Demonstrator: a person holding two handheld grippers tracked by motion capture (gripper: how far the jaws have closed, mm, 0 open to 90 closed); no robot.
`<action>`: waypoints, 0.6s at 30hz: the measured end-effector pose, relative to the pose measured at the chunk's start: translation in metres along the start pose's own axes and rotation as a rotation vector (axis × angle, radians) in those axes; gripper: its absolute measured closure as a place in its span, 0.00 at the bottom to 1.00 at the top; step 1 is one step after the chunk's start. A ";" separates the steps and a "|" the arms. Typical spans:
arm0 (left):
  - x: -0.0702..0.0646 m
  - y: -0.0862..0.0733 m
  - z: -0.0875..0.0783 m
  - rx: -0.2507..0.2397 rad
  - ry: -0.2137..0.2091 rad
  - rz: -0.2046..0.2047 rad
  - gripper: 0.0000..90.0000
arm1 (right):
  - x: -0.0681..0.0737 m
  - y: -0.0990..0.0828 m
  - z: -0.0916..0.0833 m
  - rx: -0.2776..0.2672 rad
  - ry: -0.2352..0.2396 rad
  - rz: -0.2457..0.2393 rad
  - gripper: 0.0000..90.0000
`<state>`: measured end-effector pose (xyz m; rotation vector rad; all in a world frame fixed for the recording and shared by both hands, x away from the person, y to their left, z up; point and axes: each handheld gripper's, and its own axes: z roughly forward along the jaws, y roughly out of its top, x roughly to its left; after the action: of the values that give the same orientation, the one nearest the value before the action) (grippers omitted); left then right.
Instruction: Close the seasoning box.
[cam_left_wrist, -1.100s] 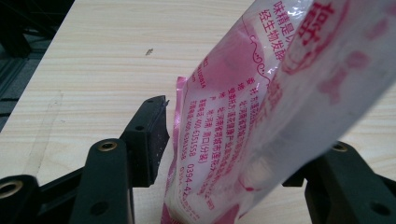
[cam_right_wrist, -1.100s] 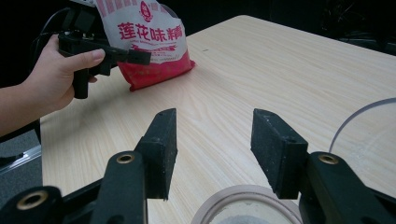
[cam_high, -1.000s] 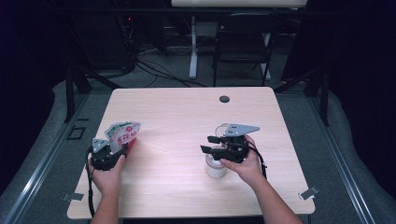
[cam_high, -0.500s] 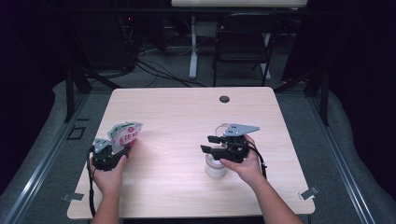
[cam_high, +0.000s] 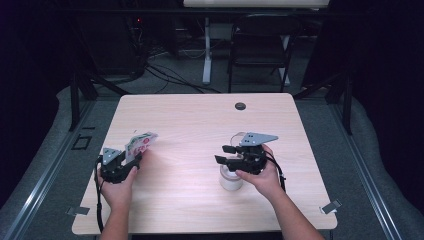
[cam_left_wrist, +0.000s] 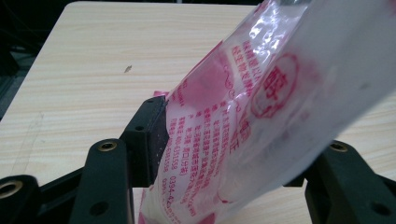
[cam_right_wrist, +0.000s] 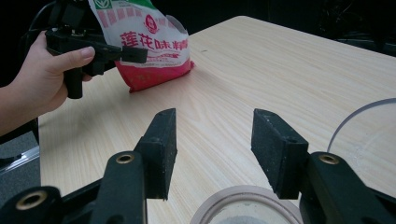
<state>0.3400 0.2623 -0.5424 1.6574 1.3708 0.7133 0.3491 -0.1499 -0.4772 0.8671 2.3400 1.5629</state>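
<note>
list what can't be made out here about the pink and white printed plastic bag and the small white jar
- Pink and white printed plastic bag: top and bottom cut off by the left gripper view's edges; its contents stay unclear.
- Small white jar: in the high view the right gripper covers its top; the right gripper view's bottom edge cuts off most of it.
- Clear curved rim: cut off at the right gripper view's right edge, so what it is stays unclear.

Each hand carried a black gripper (cam_high: 119, 167) with two blocky, rough-faced jaws pinned by brass-coloured rivets. The right gripper (cam_high: 224, 154) bore a grey three-cornered plate (cam_high: 257, 138), and thin black cables trailed from both. The forearms were bare, without sleeves.
</note>
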 end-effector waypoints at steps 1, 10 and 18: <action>-0.003 0.001 -0.001 0.001 0.003 0.014 0.50 | 0.000 0.000 0.000 0.001 0.001 0.000 0.56; -0.025 0.007 -0.004 -0.021 -0.019 0.114 0.49 | 0.000 0.000 0.000 0.004 -0.003 -0.002 0.56; -0.044 0.010 -0.007 -0.018 -0.066 0.168 0.49 | 0.000 0.000 0.000 0.002 -0.004 -0.002 0.56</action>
<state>0.3284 0.2207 -0.5268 1.7812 1.1856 0.7581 0.3491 -0.1498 -0.4773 0.8680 2.3396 1.5564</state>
